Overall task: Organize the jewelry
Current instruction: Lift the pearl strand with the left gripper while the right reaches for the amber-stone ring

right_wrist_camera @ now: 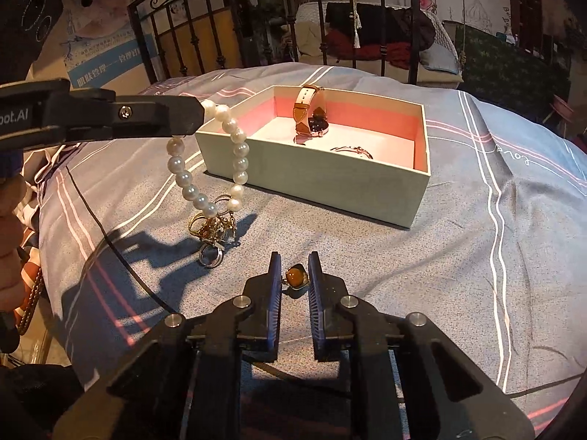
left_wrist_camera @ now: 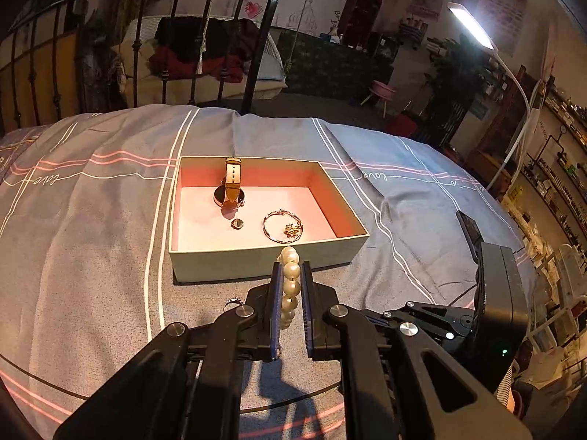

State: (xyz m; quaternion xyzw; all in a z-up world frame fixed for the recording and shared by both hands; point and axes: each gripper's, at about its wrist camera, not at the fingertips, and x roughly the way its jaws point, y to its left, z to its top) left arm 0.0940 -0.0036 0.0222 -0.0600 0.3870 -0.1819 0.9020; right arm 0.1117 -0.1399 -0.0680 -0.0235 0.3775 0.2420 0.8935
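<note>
claws (right_wrist_camera: 294,267): black, ribbed blue pads | silver pivot pins | white lettering

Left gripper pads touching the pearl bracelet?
Touching. Left wrist view: left gripper jaws clamp the pearl bracelet on both sides; right wrist view shows it dangling.

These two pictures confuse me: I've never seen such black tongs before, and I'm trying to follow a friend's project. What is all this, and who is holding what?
No robot here: a person holds a hand-operated gripper in each hand, each carrying a wide-angle camera that looks along its two fingers. One picture comes from the left gripper, the other from the right gripper.

Both look over a bed with a striped bedspread. On it stands an open box holding a watch, a thin bangle and small pieces.

The left gripper is shut on a pearl bracelet, lifted so it dangles over a small heap of rings. The right gripper's jaws stand around an amber pendant on the bedspread, seemingly touching it.
</note>
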